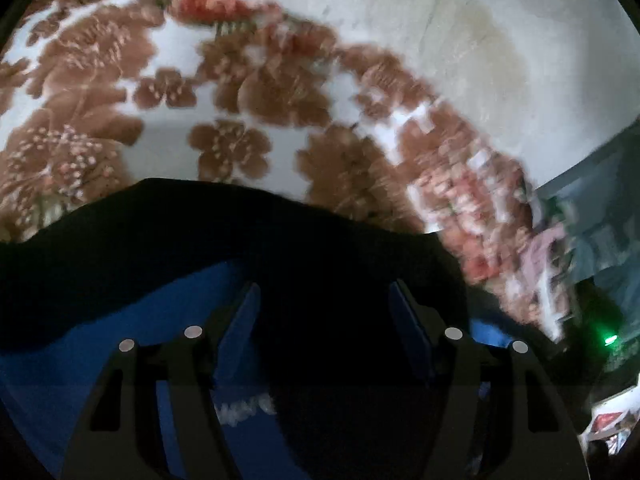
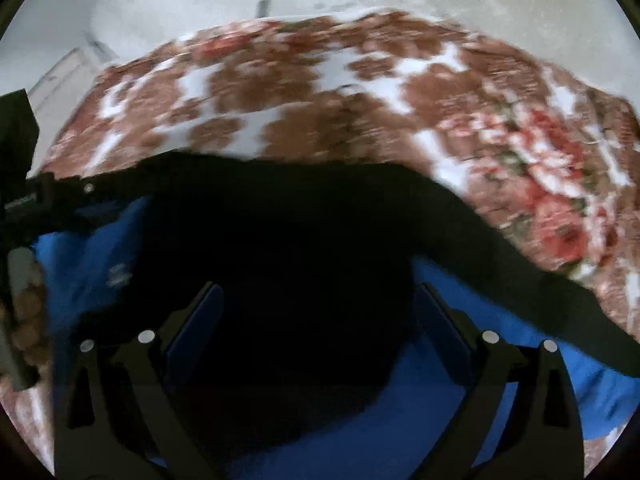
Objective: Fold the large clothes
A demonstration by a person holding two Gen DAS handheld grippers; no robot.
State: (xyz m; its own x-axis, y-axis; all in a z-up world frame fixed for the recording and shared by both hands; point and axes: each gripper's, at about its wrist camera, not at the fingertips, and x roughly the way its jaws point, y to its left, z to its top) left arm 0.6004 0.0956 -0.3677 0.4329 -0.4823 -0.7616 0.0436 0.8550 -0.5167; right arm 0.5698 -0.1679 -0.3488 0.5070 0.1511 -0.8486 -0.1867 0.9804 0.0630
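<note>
- Left gripper (image 1: 322,312): jaws spread, pads clear of the cloth; nothing is pinched between them. Its blue fingers (image 1: 240,320) stand apart above the garment.
- Right gripper (image 2: 318,312): jaws spread wide, likewise holding nothing; one blue finger (image 2: 200,320) stands on either side of a dark patch of cloth.
- Garment (image 1: 80,360): a blue-and-black piece of clothing lying directly beneath and ahead of both pairs of jaws. In the right wrist view, blue cloth (image 2: 460,380) shows under and outside the fingers, with the black part between them and ahead of them.
- White lettering (image 1: 248,406): blurred, unreadable, on the blue cloth beside the inner left finger.
- Black band (image 2: 520,272): runs from ahead of the right jaws diagonally outward to their right.
- Floral bedspread (image 1: 224,92): brown and red flowers on white, beyond the garment's far edge in both views; it bears the garment.
- Pale floor (image 1: 460,40): beyond the bedspread, farthest from the jaws.
- Both views are motion-blurred.
</note>
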